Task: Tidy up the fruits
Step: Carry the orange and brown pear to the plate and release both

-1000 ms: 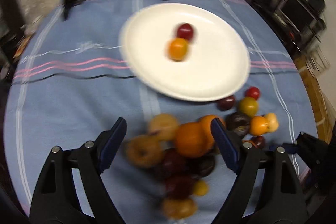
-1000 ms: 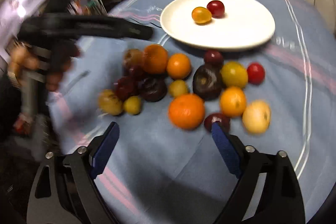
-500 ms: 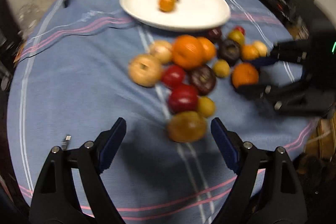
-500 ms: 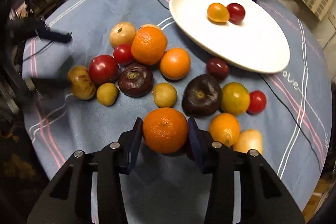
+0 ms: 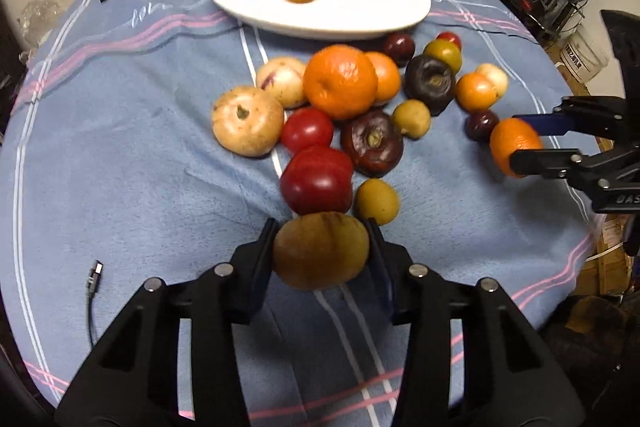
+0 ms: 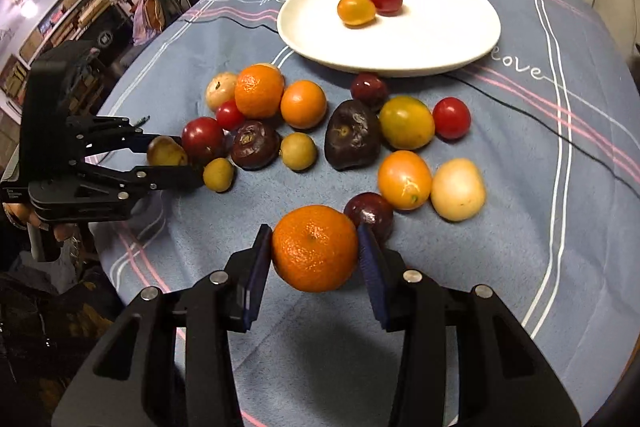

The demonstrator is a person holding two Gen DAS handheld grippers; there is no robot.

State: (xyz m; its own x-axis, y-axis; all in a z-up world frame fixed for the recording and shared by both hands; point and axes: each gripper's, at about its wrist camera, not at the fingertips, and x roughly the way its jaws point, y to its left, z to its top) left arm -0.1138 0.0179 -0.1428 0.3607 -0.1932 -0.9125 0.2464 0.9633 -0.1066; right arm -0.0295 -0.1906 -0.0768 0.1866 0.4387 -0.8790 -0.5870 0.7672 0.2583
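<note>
The left gripper [image 5: 320, 251] has just closed its jaws on a brownish-green fruit [image 5: 320, 251] at the near edge of the pile on the blue-clothed bench [image 5: 120, 147]. The right gripper [image 6: 314, 251] grips a mandarin [image 6: 314, 247] (beside a dark plum [image 6: 370, 213]). The white plate [image 6: 440, 39] beyond holds two small tomatoes.

Left gripper [image 5: 320, 253] sits at the bottom centre of its own view, angled steeply down, and its jaws have just closed in, both pads pressing a brownish-yellow fruit [image 5: 321, 250]. Right gripper [image 6: 314, 251], bottom centre of its view and tilted down too, is clamped on a mandarin [image 6: 315, 248]. A bit of hand [image 6: 24, 217] shows at the left edge there.
</note>
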